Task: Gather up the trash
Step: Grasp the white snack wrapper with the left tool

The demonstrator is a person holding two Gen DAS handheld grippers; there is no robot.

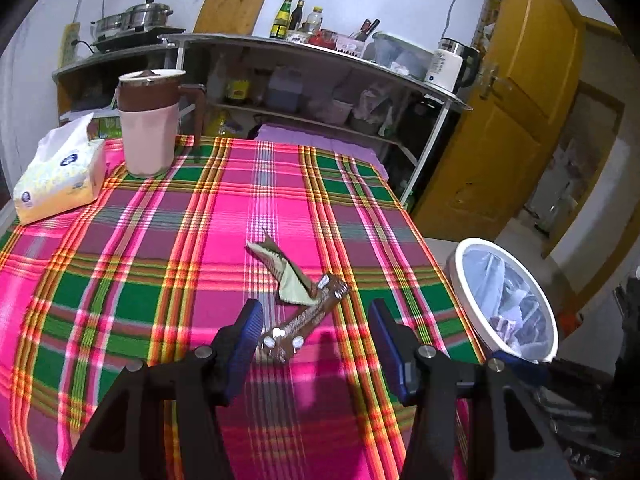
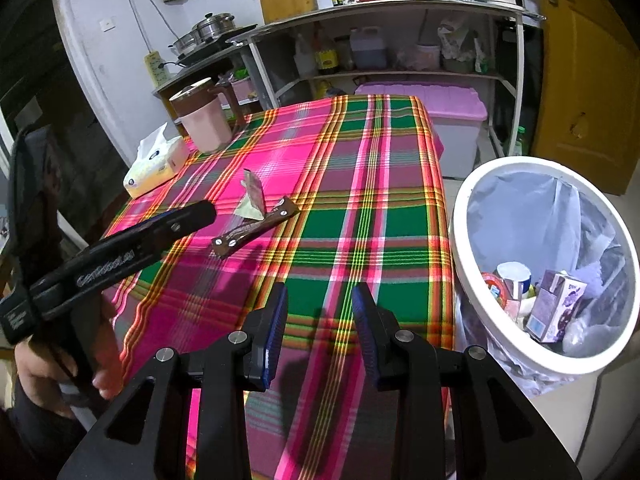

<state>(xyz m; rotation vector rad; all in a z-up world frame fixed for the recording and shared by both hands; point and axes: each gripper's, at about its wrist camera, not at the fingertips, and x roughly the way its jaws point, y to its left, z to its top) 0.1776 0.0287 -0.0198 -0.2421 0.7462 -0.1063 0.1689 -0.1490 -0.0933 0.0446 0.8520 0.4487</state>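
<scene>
I hold 2 grippers over a table (image 1: 120,240) covered with a bright pink, green and orange plaid cloth. My left gripper (image 1: 316,334) hangs low over the cloth near the middle of the table, its 2 blue-padded fingers spread wide apart and gripping nothing. Between them, just ahead, lies a long brown snack wrapper (image 1: 304,320), flat on the cloth — its near end sits close to my left finger pad (image 1: 250,328), though I cannot tell whether they touch. Resting across the wrapper's far end is a crumpled pale green wrapper (image 1: 280,270), partly raised off the cloth.

My right gripper (image 2: 320,328) hovers above the table's near right part, fingers parted with only cloth showing between them. From this view both wrappers lie toward the middle of the table, with the black body of my left gripper reaching in from the left beside them.

Just off the table's right edge stands a white trash bin (image 2: 460,216) lined with a clear bag. Inside it are a purple drink carton (image 2: 554,306) and other small packages.

At the table's far left corner stand a pink and brown jug (image 1: 150,120) and, beside it, a soft pack of tissues (image 1: 60,172). Behind the table, metal shelves (image 1: 304,50) hold bottles, a kettle and pots.
</scene>
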